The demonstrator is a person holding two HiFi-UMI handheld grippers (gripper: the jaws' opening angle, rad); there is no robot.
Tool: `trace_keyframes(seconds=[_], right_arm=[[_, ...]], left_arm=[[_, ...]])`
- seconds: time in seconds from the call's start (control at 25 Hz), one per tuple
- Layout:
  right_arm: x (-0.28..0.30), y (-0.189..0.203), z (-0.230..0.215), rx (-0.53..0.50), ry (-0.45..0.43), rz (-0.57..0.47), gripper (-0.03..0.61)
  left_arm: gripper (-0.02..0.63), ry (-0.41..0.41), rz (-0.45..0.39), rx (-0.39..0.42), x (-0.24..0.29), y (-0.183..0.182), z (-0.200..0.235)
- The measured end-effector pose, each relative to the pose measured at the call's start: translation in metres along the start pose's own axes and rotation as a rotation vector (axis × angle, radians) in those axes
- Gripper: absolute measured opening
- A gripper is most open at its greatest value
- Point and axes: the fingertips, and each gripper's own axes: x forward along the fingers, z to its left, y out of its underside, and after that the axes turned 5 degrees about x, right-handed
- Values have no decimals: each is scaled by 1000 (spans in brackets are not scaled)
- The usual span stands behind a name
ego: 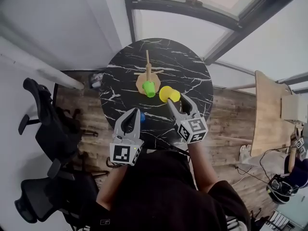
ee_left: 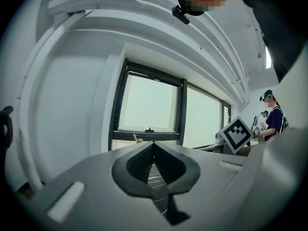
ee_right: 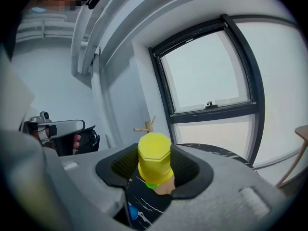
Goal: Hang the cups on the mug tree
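Observation:
A wooden mug tree point(ego: 148, 70) stands on the round black marble table point(ego: 192, 76). A green cup point(ego: 149, 89) sits at its base, against the trunk. My right gripper point(ego: 174, 100) is shut on a yellow cup point(ego: 169, 94) just right of the tree. In the right gripper view the yellow cup point(ee_right: 155, 163) fills the jaws, with the tree's pegs point(ee_right: 147, 127) behind it. My left gripper point(ego: 133, 111) is shut and empty; it hovers over the table's near left part. A blue cup point(ego: 142, 117) peeks out beside it. The left gripper view looks up at a window.
Black office chairs point(ego: 45, 124) stand left of the table. A wooden table point(ego: 267, 114) is at the right, over a wood floor. A window frame point(ego: 192, 6) runs behind the marble table. Other people point(ee_left: 273, 119) stand far off at the right.

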Motion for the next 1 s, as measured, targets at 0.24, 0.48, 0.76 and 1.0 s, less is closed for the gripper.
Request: trace_keyframes(seconds=[0.24,0.48,0.76,1.0], right_arm=[[21,-10,-22,-2,-50,9,207],[42,-11,-37,4,-94,35,207],[73,-13,-56,8,-128,38,207],[96,-9,-66,17,-160,58,207]], left_arm=[[-3,-64,23,1,14,-2,-10],[-3,-115,43,-11,28,2,-15],[-3,-170,72,-17,36,14,-20],[-3,-214,98,-14,40,19,-20]])
